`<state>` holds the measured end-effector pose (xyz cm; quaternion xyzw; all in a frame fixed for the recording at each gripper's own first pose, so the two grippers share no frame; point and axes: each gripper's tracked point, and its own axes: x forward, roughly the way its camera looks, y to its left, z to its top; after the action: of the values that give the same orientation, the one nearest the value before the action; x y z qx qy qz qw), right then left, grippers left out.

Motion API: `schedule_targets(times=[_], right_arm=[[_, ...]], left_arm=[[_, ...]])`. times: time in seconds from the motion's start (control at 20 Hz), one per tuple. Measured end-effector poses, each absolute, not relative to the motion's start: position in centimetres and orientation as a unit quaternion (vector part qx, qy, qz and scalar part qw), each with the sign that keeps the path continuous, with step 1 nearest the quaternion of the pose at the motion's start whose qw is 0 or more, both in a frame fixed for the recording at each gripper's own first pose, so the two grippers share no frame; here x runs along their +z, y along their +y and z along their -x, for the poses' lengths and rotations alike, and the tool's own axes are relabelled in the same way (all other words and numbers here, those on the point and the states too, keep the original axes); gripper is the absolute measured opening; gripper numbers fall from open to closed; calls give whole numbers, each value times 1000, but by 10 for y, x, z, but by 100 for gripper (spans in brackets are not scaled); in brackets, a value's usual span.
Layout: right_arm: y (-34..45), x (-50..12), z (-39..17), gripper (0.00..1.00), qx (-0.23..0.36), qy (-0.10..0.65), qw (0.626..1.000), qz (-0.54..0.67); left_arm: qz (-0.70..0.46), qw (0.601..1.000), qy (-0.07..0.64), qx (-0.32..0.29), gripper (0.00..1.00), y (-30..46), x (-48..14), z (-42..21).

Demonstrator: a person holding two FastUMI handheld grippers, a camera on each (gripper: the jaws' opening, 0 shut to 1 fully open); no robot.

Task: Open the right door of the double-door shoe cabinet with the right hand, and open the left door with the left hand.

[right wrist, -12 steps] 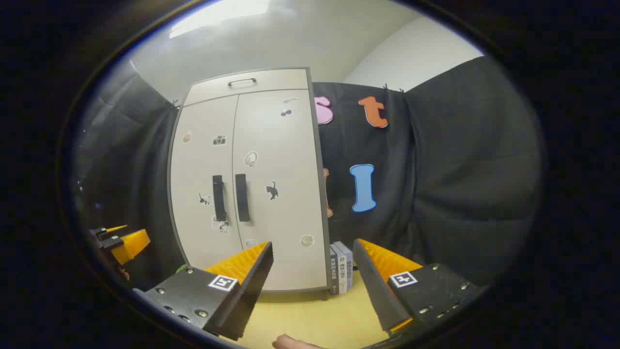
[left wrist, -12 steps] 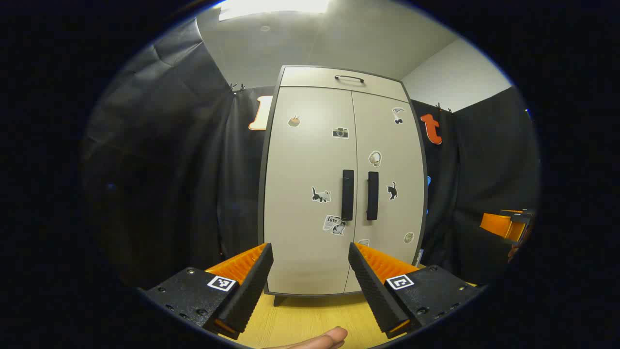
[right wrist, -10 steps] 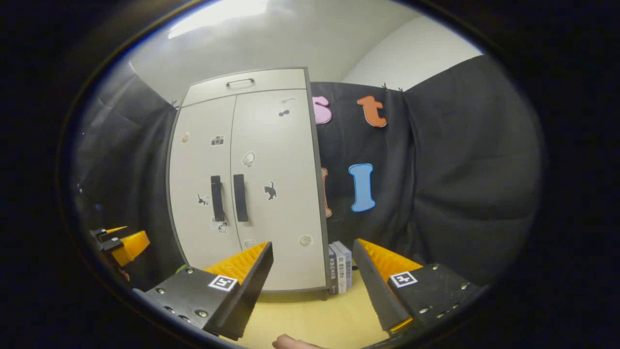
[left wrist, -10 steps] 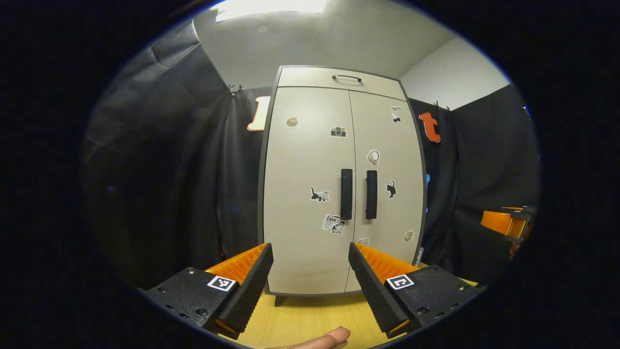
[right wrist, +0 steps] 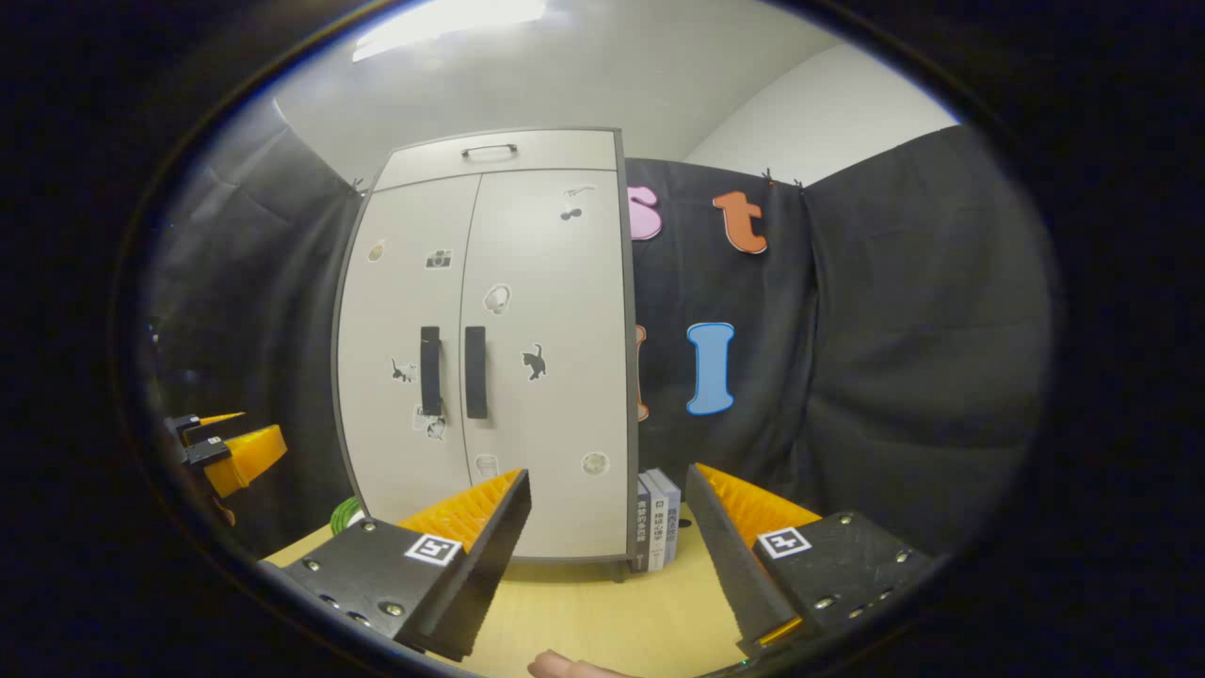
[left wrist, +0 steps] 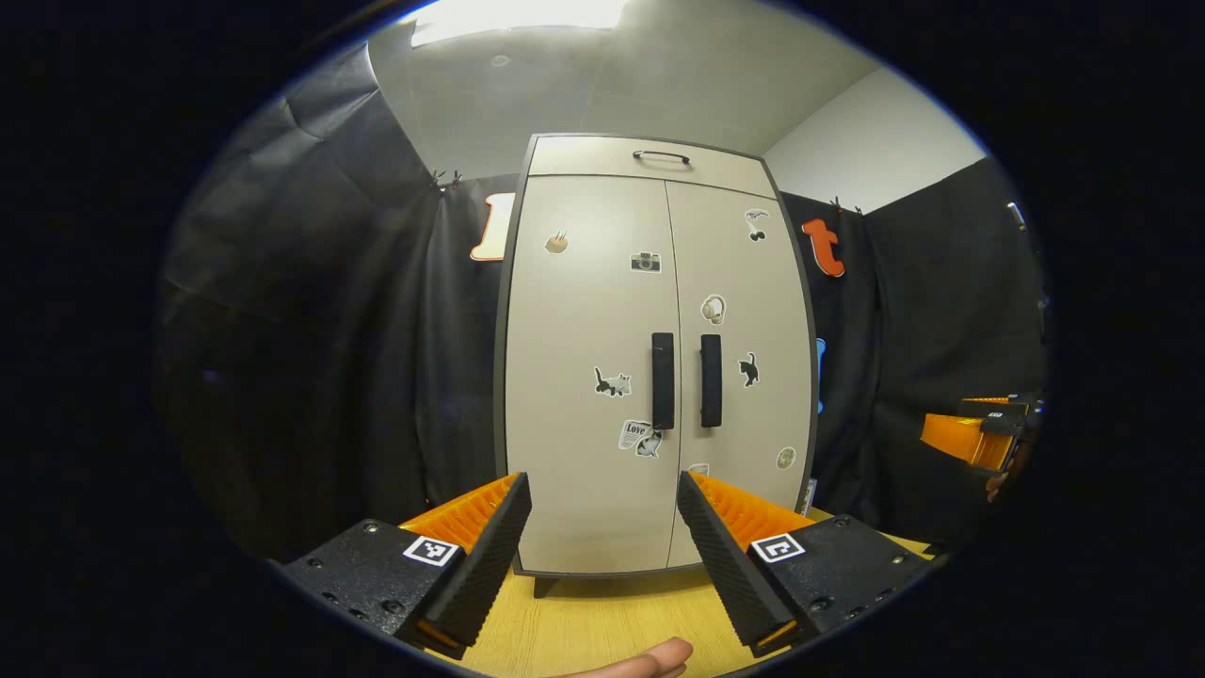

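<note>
Your working surface is a light yellow wood-grain tabletop (left wrist: 602,621), seen also in the right gripper view (right wrist: 602,612). The shoe cabinet (left wrist: 584,508) stands directly on it, upright on short dark feet, both doors flush and closed. Just beside the cabinet's right flank you have a few books (right wrist: 659,518) standing upright on the tabletop, spines facing you, touching or nearly touching the cabinet side. At the cabinet's left lower corner a small green item (right wrist: 345,515) sits on the surface; too little shows to identify it.
</note>
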<state>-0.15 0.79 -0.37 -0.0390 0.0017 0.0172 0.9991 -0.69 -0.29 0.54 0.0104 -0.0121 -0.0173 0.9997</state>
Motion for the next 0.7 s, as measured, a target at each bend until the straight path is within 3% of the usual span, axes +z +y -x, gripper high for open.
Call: schedule_targets(times=[0.35,0.4,0.6,0.7], right_arm=[[30,-11,-20,98,35,1,999,41],[35,-13,-26,94,39,5,998,40],[61,-5,-61,94,53,5,998,22],[81,3,-85,98,67,1,998,17]], left_arm=[[2,1000,-8,-18,97,7,-7,7],[1,1000,-5,-17,97,10,-10,7],[17,1000,11,-17,97,17,-25,8],[17,999,18,-23,97,18,-30,9]])
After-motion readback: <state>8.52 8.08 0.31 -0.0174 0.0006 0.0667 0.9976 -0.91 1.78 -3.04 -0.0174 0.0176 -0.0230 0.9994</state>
